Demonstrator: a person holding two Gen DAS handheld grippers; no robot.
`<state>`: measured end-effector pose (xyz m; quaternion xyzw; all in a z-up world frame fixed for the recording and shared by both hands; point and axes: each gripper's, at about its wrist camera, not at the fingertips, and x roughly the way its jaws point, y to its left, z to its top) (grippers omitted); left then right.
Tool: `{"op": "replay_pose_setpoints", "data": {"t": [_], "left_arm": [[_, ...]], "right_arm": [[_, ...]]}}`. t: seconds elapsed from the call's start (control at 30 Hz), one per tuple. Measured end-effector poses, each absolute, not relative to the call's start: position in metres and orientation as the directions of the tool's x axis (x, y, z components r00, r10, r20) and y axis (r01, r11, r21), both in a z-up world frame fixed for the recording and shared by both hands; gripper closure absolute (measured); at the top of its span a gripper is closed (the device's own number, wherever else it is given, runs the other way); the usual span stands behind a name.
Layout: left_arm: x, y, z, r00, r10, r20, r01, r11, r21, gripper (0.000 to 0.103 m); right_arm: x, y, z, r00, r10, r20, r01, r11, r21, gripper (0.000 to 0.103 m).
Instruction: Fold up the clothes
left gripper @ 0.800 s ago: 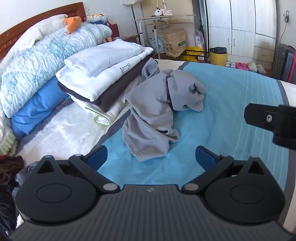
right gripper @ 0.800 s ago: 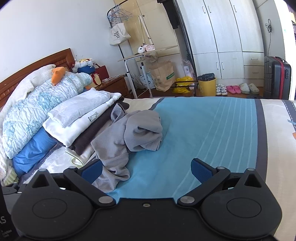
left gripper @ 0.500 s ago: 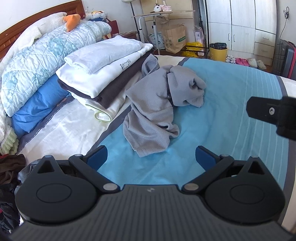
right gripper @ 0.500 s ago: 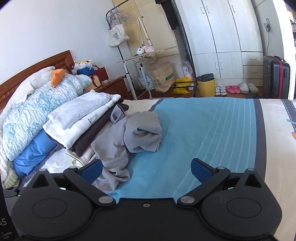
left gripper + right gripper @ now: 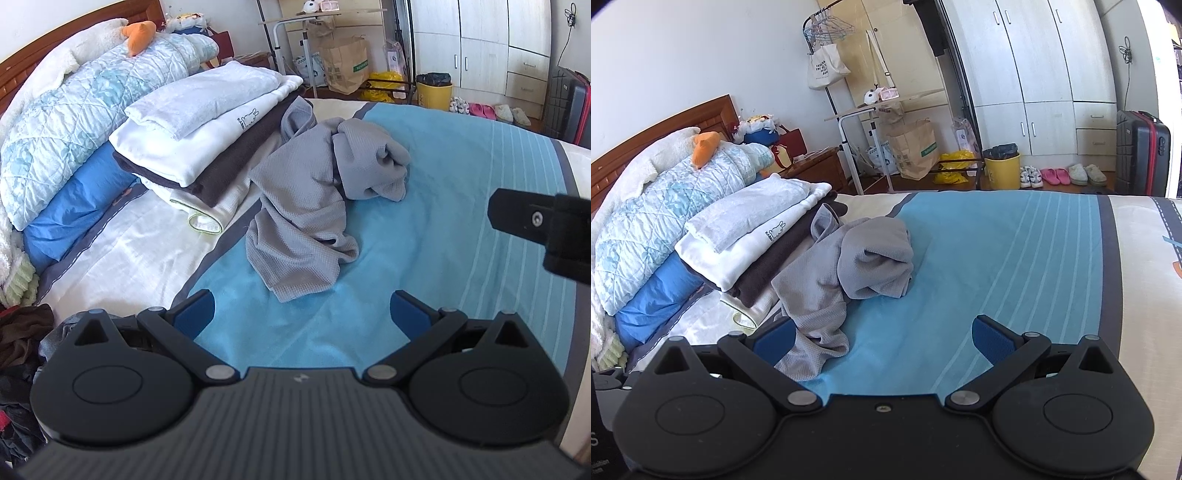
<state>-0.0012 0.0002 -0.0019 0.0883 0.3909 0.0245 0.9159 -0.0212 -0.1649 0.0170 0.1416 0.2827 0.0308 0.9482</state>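
Note:
A crumpled grey waffle-knit garment [image 5: 306, 206] lies on the blue striped bedspread [image 5: 461, 192], just ahead of both grippers; it also shows in the right wrist view [image 5: 846, 273]. My left gripper [image 5: 301, 314] is open and empty, hovering above the bedspread just short of the garment's near edge. My right gripper [image 5: 882, 338] is open and empty; its left finger sits over the garment's near corner. Part of the right gripper's body [image 5: 543, 229] shows at the right edge of the left wrist view.
A stack of folded clothes [image 5: 207, 136] lies left of the grey garment, against quilts and pillows [image 5: 74, 122] by the headboard. A pile of dark clothes [image 5: 18, 350] sits at the near left. Beyond the bed stand a wardrobe [image 5: 1045, 74], suitcase [image 5: 1141, 151] and yellow bin [image 5: 1001, 166].
Both grippers have drifted slightly closer to the grey garment and the left view has tilted down a little. The garment has not moved and both grippers stay open.

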Motion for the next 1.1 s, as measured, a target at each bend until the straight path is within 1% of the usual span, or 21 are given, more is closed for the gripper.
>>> {"op": "replay_pose_setpoints", "data": {"t": [0.27,0.47,0.67,1.1], "left_arm": [[0.002,-0.001,-0.004,0.682,0.139,-0.718,0.011,0.980,0.200,0.000],[0.001,0.001,-0.004,0.689,0.132,-0.712,0.002,0.983,0.184,0.000],[0.000,0.007,-0.003,0.686,0.124,-0.717,0.009,0.984,0.179,0.000],[0.000,0.025,-0.001,0.676,0.128,-0.726,-0.009,0.986,0.165,0.000]], "right_arm": [[-0.022,-0.168,0.015,0.839,0.150,-0.522,0.016,0.954,0.300,0.000],[-0.021,-0.169,0.013,0.844,0.166,-0.510,0.015,0.944,0.330,0.000],[-0.018,-0.161,0.007,0.839,0.150,-0.523,0.020,0.952,0.305,0.000],[-0.022,-0.148,0.008,0.846,0.145,-0.513,-0.007,0.965,0.261,0.000]]}}
